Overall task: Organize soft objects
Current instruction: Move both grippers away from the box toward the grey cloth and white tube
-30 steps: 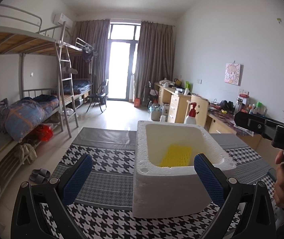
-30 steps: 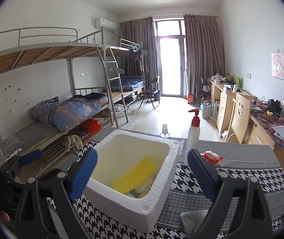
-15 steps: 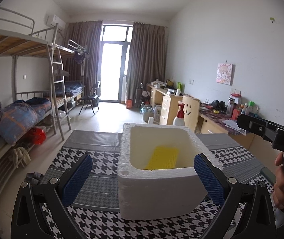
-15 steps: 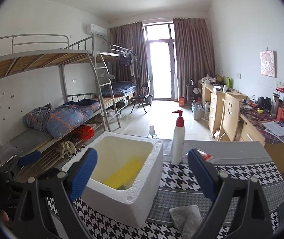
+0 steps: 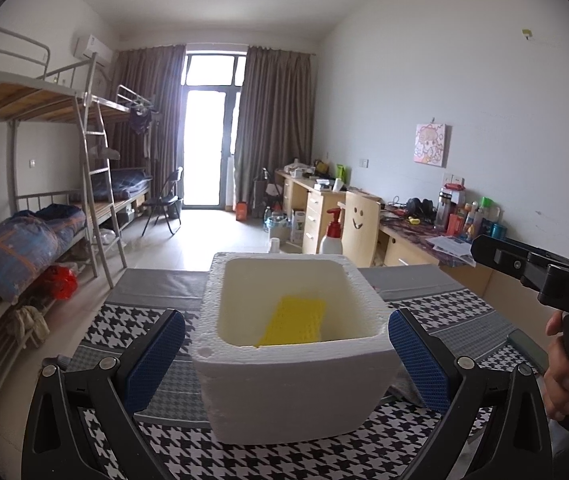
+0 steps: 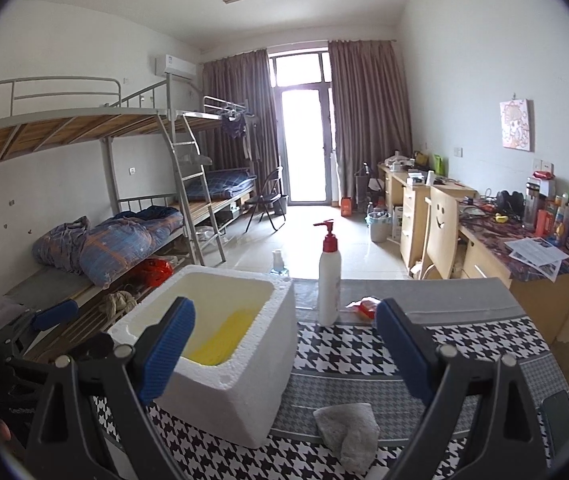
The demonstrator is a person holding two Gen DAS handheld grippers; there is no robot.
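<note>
**Both claws spread wide over the foam box**

A white foam box [image 5: 292, 360] sits on a surface [image 6: 424, 344] covered with a black-and-white houndstooth cloth. Inside the box, a yellow sponge-like pad [image 5: 294, 320] lies against the bottom, leaning toward the far right wall.

The left claw [image 5: 284, 364] is held with its blue-padded fingers [image 5: 154, 356] far apart, one on each side of the box, gripping nothing. The right claw [image 6: 284, 352] is likewise spread wide and empty; in the right wrist view its left finger overlaps the box's near rim, and the box stands to the left of centre.

A crumpled grey cloth [image 6: 350, 432] lies on the surface just right of the box, near the front edge. A white pump bottle with a red top [image 6: 329, 276] stands upright behind the box's right corner, with a small red-and-white packet [image 6: 364, 307] beside it. A person's hand [image 5: 562, 376] grips the handle of the right claw at the right edge of the left wrist view.
</note>
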